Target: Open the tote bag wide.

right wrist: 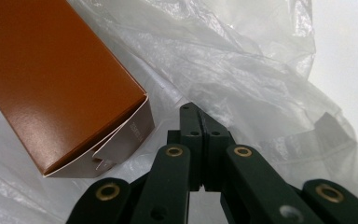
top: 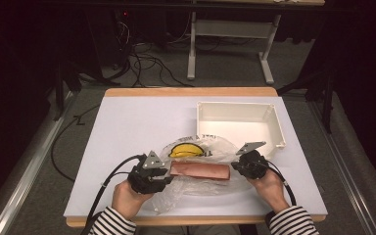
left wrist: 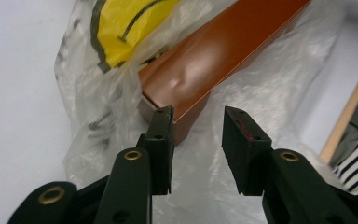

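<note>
Clear plastic bag (top: 203,171), crumpled on the white table (top: 127,127); brown carton (top: 200,171) lying on it between both grippers, white bin (top: 240,125) behind.

High view: left gripper (top: 164,177) at the carton's left end, right gripper (top: 235,167) at its right.

Left gripper view: jaws parted, nothing pinched, carton end just ahead. Risk: closing here could catch the film along with the carton.

Right gripper view: right gripper (right wrist: 200,122) jaws shut, apparently pinching film. Risk: a pull may tear it.

A box (top: 200,171) lies on a plastic bag (top: 210,147) at the table's (top: 127,127) near edge; a tray (top: 237,122) sits behind it, to the right.
</note>
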`<state>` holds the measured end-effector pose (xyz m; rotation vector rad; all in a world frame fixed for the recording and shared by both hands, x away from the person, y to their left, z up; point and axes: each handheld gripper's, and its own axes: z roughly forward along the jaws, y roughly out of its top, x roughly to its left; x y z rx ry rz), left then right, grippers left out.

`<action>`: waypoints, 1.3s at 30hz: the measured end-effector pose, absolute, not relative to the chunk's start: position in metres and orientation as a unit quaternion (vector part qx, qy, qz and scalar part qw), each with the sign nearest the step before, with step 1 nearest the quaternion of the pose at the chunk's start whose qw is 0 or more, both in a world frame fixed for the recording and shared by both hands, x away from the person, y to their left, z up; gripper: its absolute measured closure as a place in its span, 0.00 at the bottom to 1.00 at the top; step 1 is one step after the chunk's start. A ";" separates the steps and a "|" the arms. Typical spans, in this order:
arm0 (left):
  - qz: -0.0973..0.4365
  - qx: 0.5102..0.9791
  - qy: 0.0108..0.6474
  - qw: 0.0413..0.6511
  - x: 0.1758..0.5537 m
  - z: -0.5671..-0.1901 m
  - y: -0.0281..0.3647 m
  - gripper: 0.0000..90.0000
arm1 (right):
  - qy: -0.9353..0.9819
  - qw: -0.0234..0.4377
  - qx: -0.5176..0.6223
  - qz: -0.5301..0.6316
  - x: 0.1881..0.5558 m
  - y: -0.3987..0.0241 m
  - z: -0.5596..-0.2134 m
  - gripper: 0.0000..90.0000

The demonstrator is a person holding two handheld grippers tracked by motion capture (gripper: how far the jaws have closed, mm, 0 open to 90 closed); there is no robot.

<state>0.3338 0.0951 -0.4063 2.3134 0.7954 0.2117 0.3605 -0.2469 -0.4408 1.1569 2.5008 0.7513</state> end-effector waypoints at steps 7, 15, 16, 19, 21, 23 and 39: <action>0.110 0.893 0.340 0.272 0.352 -0.426 0.098 0.69 | 0.869 0.143 0.403 0.251 0.361 -0.249 -0.441 1.00; 0.124 0.897 0.350 0.241 0.357 -0.439 0.104 0.69 | 0.871 0.141 0.403 0.243 0.361 -0.250 -0.443 1.00; 0.125 0.898 0.350 0.237 0.357 -0.440 0.104 0.69 | 0.871 0.141 0.403 0.242 0.361 -0.251 -0.443 1.00; 0.126 0.899 0.352 0.227 0.358 -0.442 0.108 0.68 | 0.870 0.141 0.407 0.239 0.360 -0.253 -0.444 1.00; 0.125 0.899 0.355 0.222 0.358 -0.443 0.110 0.67 | 0.870 0.140 0.410 0.237 0.360 -0.256 -0.444 1.00; 0.131 0.899 0.358 0.215 0.358 -0.444 0.112 0.67 | 0.868 0.139 0.414 0.234 0.359 -0.259 -0.445 1.00; 0.149 0.888 0.385 0.201 0.377 -0.454 0.119 0.64 | 0.864 0.141 0.431 0.218 0.357 -0.274 -0.450 1.00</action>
